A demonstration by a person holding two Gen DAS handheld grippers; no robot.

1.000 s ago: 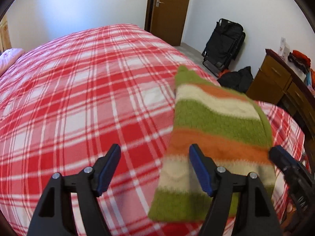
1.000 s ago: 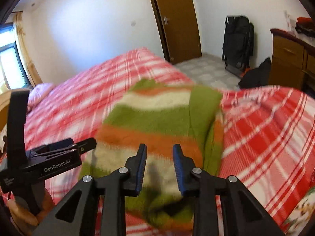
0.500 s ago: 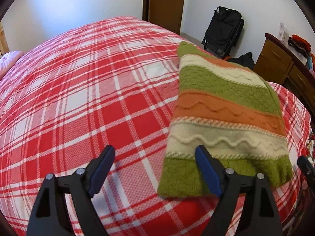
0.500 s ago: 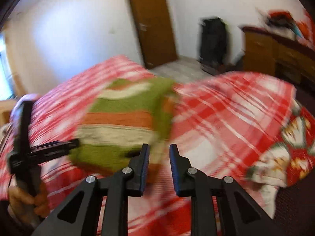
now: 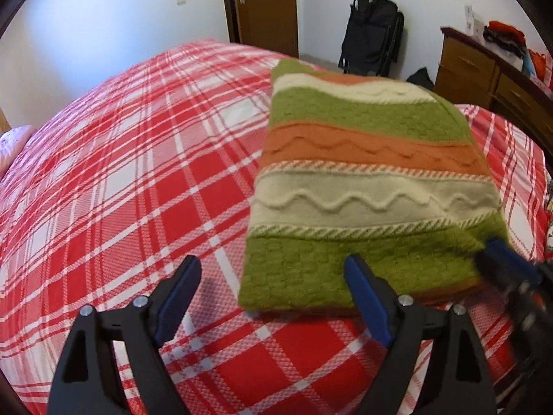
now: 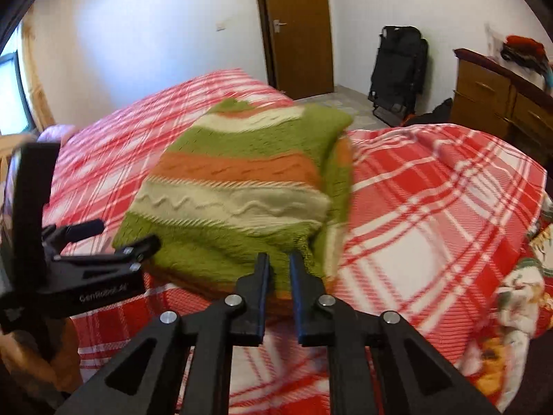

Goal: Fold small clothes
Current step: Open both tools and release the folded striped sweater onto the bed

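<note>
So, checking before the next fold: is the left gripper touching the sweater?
Cannot tell. Left wrist view: left gripper open, one finger overlapping the sweater's near edge; neither contact nor gap shows.

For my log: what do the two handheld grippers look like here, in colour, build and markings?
Both match: the left gripper and right gripper have black plastic triangular cut-out arms, silver rivets and blue pads on the fingers. The left unit's side, seen from the right wrist, bears white GenRobot.AI lettering. No cables or sleeves show.
</note>
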